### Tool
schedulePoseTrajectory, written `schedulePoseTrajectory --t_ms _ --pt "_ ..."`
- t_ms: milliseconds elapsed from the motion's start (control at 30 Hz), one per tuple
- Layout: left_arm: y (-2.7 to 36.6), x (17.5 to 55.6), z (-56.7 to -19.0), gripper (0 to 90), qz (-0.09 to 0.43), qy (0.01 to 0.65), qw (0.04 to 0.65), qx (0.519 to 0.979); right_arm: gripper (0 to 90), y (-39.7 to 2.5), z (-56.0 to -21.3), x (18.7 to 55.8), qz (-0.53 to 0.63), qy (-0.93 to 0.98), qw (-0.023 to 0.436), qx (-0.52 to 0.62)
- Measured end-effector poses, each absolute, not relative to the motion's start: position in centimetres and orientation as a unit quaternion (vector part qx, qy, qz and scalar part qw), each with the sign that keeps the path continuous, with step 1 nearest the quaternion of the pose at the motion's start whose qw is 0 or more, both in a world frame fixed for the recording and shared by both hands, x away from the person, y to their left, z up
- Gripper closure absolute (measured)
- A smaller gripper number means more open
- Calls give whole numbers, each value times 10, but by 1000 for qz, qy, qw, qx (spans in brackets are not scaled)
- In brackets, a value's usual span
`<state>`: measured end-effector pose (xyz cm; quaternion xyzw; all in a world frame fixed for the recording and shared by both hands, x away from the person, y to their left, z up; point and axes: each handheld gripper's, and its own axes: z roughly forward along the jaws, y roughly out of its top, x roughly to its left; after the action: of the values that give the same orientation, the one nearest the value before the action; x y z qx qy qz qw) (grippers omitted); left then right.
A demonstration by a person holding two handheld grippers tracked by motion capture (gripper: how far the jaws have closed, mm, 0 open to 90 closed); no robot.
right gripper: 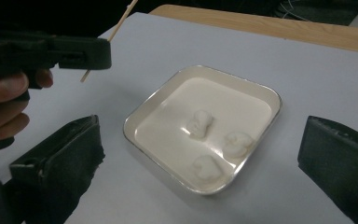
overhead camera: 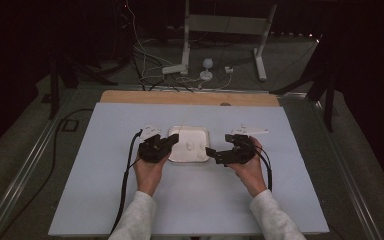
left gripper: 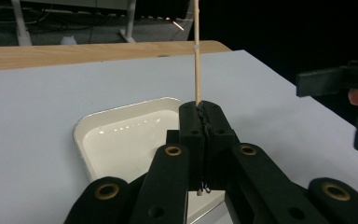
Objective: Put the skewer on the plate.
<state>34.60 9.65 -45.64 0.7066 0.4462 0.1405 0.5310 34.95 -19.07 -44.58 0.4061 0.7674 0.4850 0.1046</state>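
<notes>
A shallow white square dish lies mid-table with three pale lumps in it. My left gripper hangs over the dish's left edge, shut on a thin wooden skewer that stands upright. My right gripper sits at the dish's right edge, open, jaws wide on either side of the dish, holding nothing.
The pale blue mat covers a wooden table whose far edge shows. Behind it are white stand legs and loose cables on the floor. Dark surroundings on both sides.
</notes>
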Motion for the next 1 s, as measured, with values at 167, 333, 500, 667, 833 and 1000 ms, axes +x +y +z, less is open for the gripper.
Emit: schedulePoseTrajectory --t_ms 167,333,500,667,833,1000 --pt "93 350 -459 896 140 455 527 704 0 -197 -447 344 487 767 105 404" --pt "89 355 -462 895 140 466 523 700 0 -206 -449 337 489 766 107 404" --pt "84 359 -467 895 140 473 517 700 0 -213 -449 328 488 767 111 401" --pt "79 361 -472 895 153 482 505 699 0 -225 -449 319 490 763 115 405" --pt "76 364 -477 895 161 489 489 704 0 -241 -451 310 495 755 115 415" --pt "72 366 -482 895 159 494 483 706 0 -256 -452 303 499 749 118 419"
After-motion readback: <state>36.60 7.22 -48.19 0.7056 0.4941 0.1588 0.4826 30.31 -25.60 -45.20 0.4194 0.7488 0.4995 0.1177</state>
